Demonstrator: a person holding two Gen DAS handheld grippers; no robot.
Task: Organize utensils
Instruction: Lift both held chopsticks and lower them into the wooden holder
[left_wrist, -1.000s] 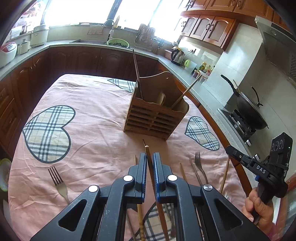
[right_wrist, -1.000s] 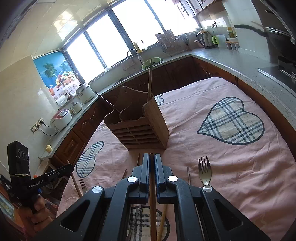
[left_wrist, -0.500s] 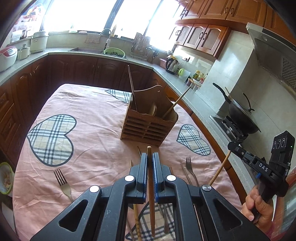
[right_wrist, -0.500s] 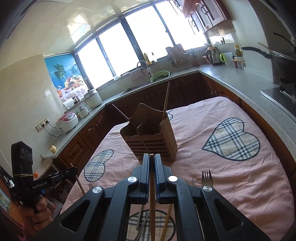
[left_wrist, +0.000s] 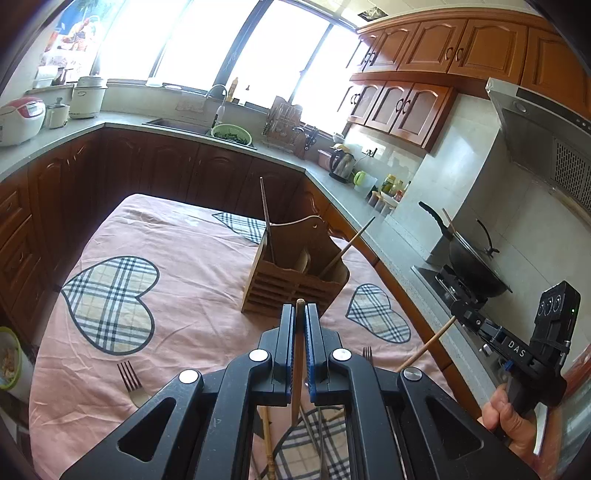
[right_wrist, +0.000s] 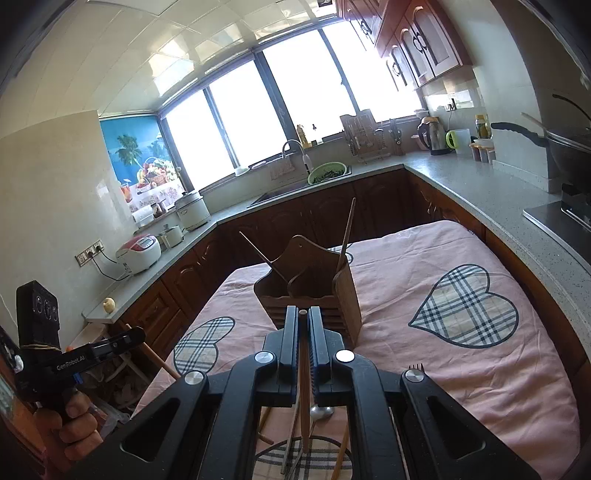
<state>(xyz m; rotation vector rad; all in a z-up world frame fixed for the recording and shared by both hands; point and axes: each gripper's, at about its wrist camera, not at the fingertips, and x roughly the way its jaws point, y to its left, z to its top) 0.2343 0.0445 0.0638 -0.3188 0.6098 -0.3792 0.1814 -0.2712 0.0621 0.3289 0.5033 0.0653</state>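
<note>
Chopsticks are what I am sorting now, one in each gripper, and the wooden utensil holder stands in the middle of the pink tablecloth.

From the left wrist view, my left gripper is closed tight on a brown chopstick, which runs upright between the pads with its tip just above them. I think the risk is here: the stick is thin and round, so it may turn or slip in the grip, and its lower end hangs near the utensils lying on the cloth. Two chopsticks already lean out of the holder and could block the way in. A fork lies on the left.

From the right wrist view, my right gripper is also clamped on a chopstick, with only its end showing above the pads. Below it lie a spoon and more sticks. If both grippers reach the holder together, I fear they may collide.
</note>
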